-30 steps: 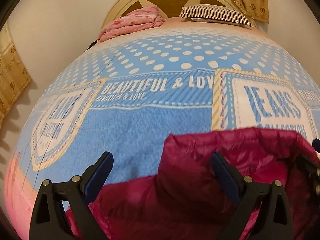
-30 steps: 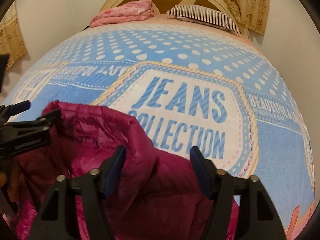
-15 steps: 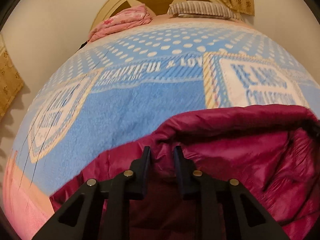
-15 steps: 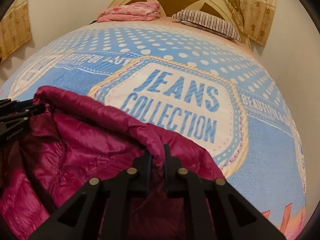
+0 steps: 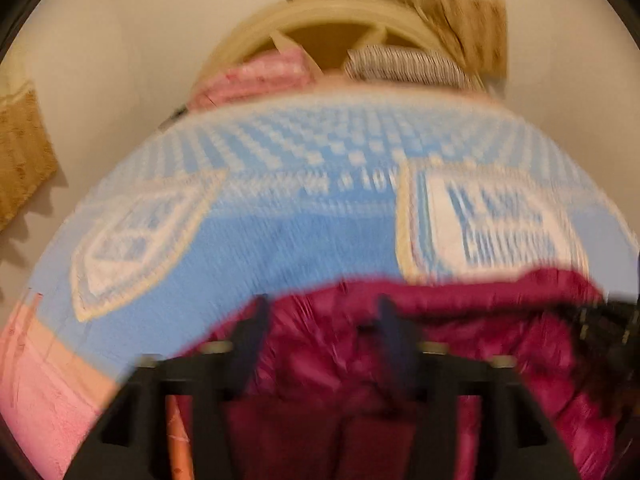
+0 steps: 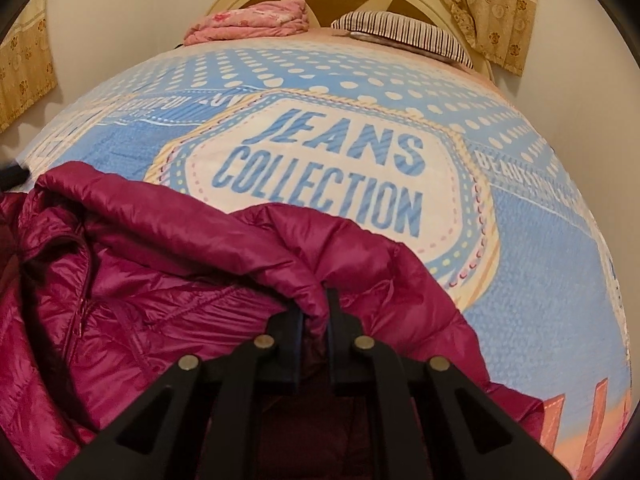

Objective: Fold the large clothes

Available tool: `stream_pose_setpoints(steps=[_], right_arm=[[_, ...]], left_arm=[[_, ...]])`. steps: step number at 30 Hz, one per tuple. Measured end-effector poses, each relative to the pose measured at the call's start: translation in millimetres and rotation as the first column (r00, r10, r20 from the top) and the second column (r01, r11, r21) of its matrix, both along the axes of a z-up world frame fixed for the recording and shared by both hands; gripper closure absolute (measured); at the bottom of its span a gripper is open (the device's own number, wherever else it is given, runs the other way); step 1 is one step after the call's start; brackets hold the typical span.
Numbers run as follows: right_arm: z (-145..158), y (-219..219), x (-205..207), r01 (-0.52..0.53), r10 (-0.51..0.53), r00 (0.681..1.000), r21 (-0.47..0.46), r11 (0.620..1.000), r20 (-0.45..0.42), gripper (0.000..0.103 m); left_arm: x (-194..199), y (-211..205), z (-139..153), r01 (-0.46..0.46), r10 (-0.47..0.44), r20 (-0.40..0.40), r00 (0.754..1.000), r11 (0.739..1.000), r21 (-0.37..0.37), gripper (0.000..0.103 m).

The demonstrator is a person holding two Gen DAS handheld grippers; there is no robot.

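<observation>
1 magenta jacket (image 6: 168, 280), 1 blanket (image 6: 520, 240), 1 striped pillow (image 6: 400, 36), 2 tools

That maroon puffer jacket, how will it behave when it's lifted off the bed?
The puffer jacket probably droops, since it bunches loosely around the right gripper. Its glossy shell looks slippery. Quilted padding suggests it is light for its bulk.

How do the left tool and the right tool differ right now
The left tool has its jaws spread apart with the magenta jacket between them unpinched; the right tool has its jaws closed on a fold of that jacket. The left wrist view is motion-blurred, the right wrist view sharp. Both are black and sit over the jacket on the blue bedspread.
</observation>
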State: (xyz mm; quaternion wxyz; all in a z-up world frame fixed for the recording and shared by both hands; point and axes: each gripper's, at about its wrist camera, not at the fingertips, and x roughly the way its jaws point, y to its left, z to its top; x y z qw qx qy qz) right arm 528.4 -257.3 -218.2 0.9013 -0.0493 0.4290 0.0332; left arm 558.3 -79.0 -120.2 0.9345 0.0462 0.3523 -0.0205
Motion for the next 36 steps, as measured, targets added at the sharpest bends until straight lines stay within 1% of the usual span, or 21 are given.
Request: stream_pose_setpoints(steps=[1, 2, 4, 7, 9, 11, 12, 13, 15, 16, 18, 21, 22, 24, 26, 28, 29, 30, 32, 35, 36], right_arm=[[-1, 0, 0, 0.0, 0.0, 1.0, 0.001, 1.0, 0.001, 0.093], [-2, 0, 1, 0.0, 0.0, 1.0, 0.001, 1.0, 0.001, 0.093], [-3, 1, 1, 0.0, 0.0, 1.0, 0.0, 1.0, 0.005, 0.093], [-3, 0, 0, -0.001, 0.001, 1.0, 0.008, 1.0, 0.004, 0.093], [-1, -2, -1, 0.002, -0.002, 1.0, 0.017, 1.0, 0.005, 0.092], [3, -5, -6, -0.004, 0.004, 1.0, 0.034, 0.999, 0.004, 0.086], [7, -8, -9, -0.003, 0.003, 1.0, 0.048, 0.999, 0.011, 0.078], [13, -11, -13, 0.0, -0.001, 1.0, 0.066, 0.998, 0.017, 0.067], [25, -17, -20, 0.022, -0.025, 0.999, 0.082, 0.996, 0.03, 0.054], [35, -18, -24, 0.033, -0.038, 0.998, 0.086, 0.996, 0.052, 0.051], [51, -17, -28, 0.051, -0.059, 0.994, 0.086, 0.995, 0.09, 0.049], [67, -8, -22, 0.097, -0.103, 0.987, 0.057, 0.994, 0.122, 0.047], [71, -2, -19, 0.114, -0.119, 0.984, 0.039, 0.993, 0.134, 0.044], [75, 8, -13, 0.137, -0.138, 0.979, 0.019, 0.99, 0.148, 0.043], [77, 13, -11, 0.125, -0.131, 0.983, 0.058, 0.991, 0.126, 0.044], [80, 13, -17, 0.126, -0.133, 0.982, 0.062, 0.99, 0.131, 0.044], [83, 12, -21, 0.127, -0.134, 0.981, 0.06, 0.99, 0.139, 0.044], [87, 10, -26, 0.129, -0.138, 0.979, 0.07, 0.989, 0.152, 0.043], [93, 10, -26, 0.142, -0.151, 0.972, 0.062, 0.988, 0.178, 0.042], [90, 19, -3, 0.148, -0.152, 0.97, 0.036, 0.988, 0.189, 0.042], [85, 24, 7, 0.143, -0.145, 0.974, 0.026, 0.989, 0.176, 0.042]], left_arm=[[3, 0, 6, -0.033, 0.032, 0.028, 0.999, 0.999, 0.006, 0.013], [10, -2, 9, -0.053, 0.052, 0.043, 0.998, 0.998, 0.015, 0.013], [30, -7, 3, -0.075, 0.074, 0.02, 0.997, 0.996, 0.048, 0.013], [60, -12, -30, -0.127, 0.136, -0.056, 0.989, 0.983, 0.133, 0.013], [62, -11, -54, -0.123, 0.142, -0.115, 0.983, 0.979, 0.162, 0.013], [57, -11, -68, -0.108, 0.134, -0.136, 0.982, 0.977, 0.185, 0.013], [52, -11, -73, -0.097, 0.124, -0.136, 0.983, 0.977, 0.191, 0.013], [48, -12, -74, -0.09, 0.117, -0.128, 0.985, 0.977, 0.196, 0.013], [45, -12, -72, -0.085, 0.11, -0.119, 0.987, 0.977, 0.194, 0.013], [45, -11, -69, -0.082, 0.106, -0.123, 0.987, 0.98, 0.18, 0.013], [44, -10, -57, -0.097, 0.114, -0.105, 0.988, 0.983, 0.153, 0.013], [43, -15, -31, -0.11, 0.116, -0.04, 0.992, 0.986, 0.128, 0.013], [43, -18, -21, -0.117, 0.119, -0.012, 0.993, 0.986, 0.12, 0.013], [46, -25, -16, -0.106, 0.108, -0.007, 0.994, 0.988, 0.114, 0.013], [54, -34, -26, -0.068, 0.077, -0.058, 0.995, 0.988, 0.14, 0.012], [61, -39, -48, -0.042, 0.068, -0.13, 0.989, 0.981, 0.188, 0.013], [62, -39, -62, -0.025, 0.06, -0.177, 0.982, 0.981, 0.195, 0.013], [60, -38, -70, -0.022, 0.059, -0.192, 0.98, 0.982, 0.187, 0.013], [54, -33, -80, -0.022, 0.054, -0.197, 0.979, 0.987, 0.162, 0.013], [48, -33, -75, -0.02, 0.048, -0.185, 0.982, 0.989, 0.147, 0.013], [47, -31, -69, -0.026, 0.05, -0.175, 0.983, 0.99, 0.138, 0.013]])
